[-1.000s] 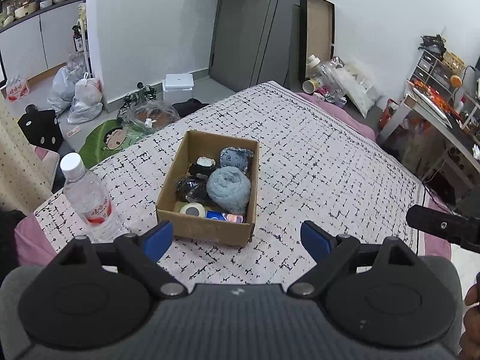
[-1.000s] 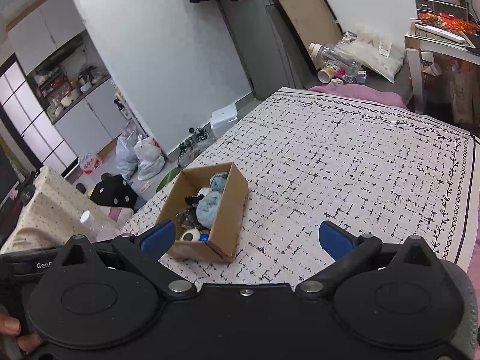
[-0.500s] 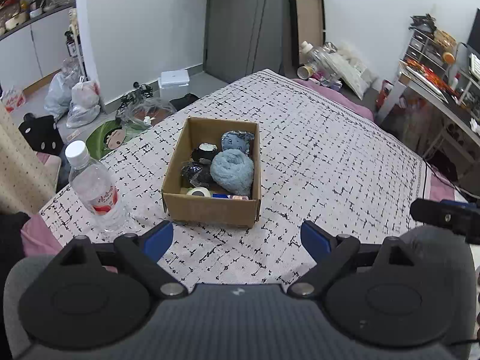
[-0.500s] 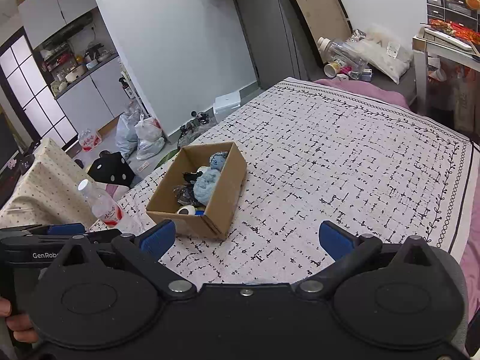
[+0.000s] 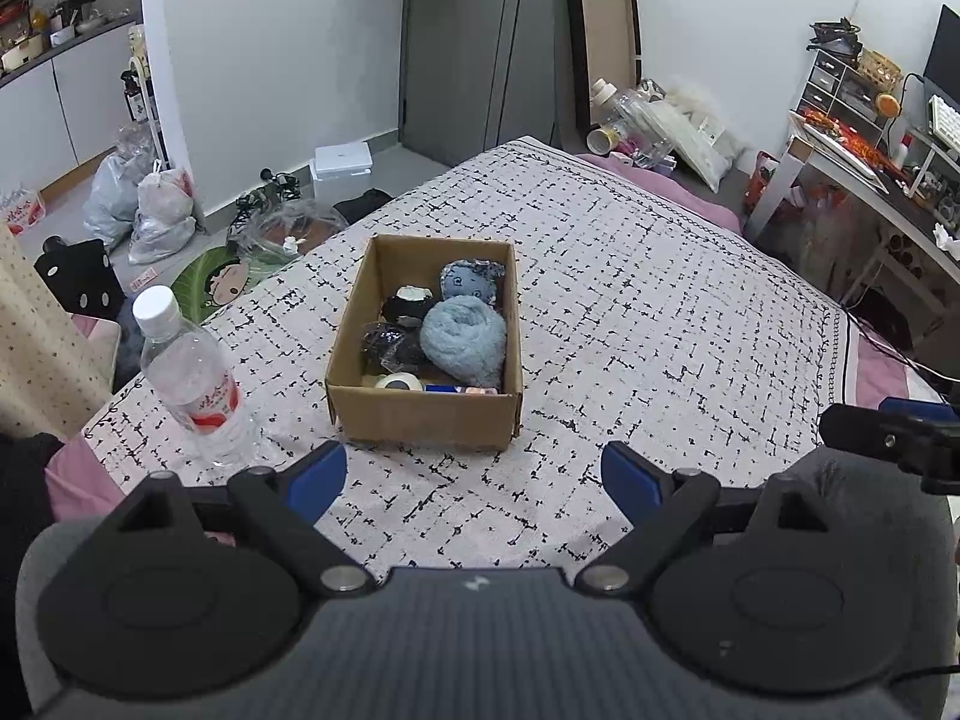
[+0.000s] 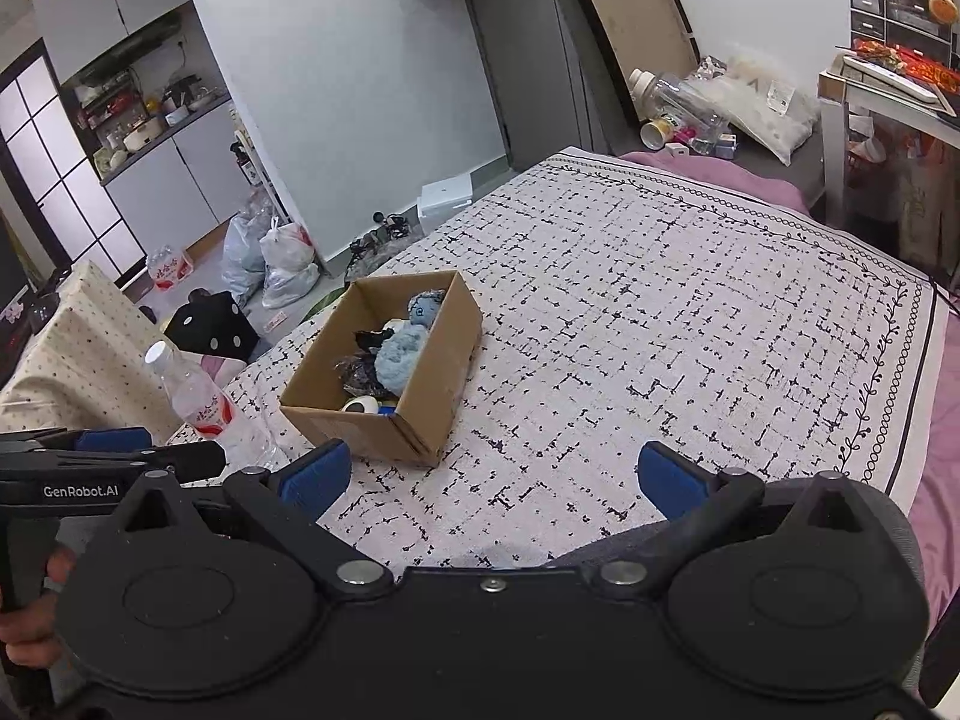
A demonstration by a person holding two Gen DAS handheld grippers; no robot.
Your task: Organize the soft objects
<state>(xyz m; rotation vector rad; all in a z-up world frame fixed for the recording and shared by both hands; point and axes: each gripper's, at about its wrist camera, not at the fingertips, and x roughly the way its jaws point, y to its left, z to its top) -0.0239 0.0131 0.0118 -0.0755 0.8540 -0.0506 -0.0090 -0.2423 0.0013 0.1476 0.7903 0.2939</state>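
Note:
A brown cardboard box (image 5: pixel 420 414) sits on the patterned bedspread (image 5: pixel 660 312); it also shows in the right wrist view (image 6: pixel 444 372). Inside lie a fluffy light-blue ball (image 5: pixel 463 343), a blue-grey plush face (image 5: pixel 471 281), dark soft items (image 5: pixel 390 343) and a white tape roll (image 5: pixel 399 383). My left gripper (image 5: pixel 474 474) is open and empty, held just in front of the box. My right gripper (image 6: pixel 495 474) is open and empty, to the right of the box and short of it.
A clear water bottle (image 5: pixel 192 384) with a white cap stands left of the box near the bed's edge. Bags (image 5: pixel 150 210) and clutter lie on the floor beyond. A desk (image 5: pixel 870 180) stands at the right. The bedspread stretches bare to the right (image 6: pixel 690 312).
Both grippers have drawn back and risen a little, so the box sits farther off and more centred. Both stay open. Nothing in the box has moved.

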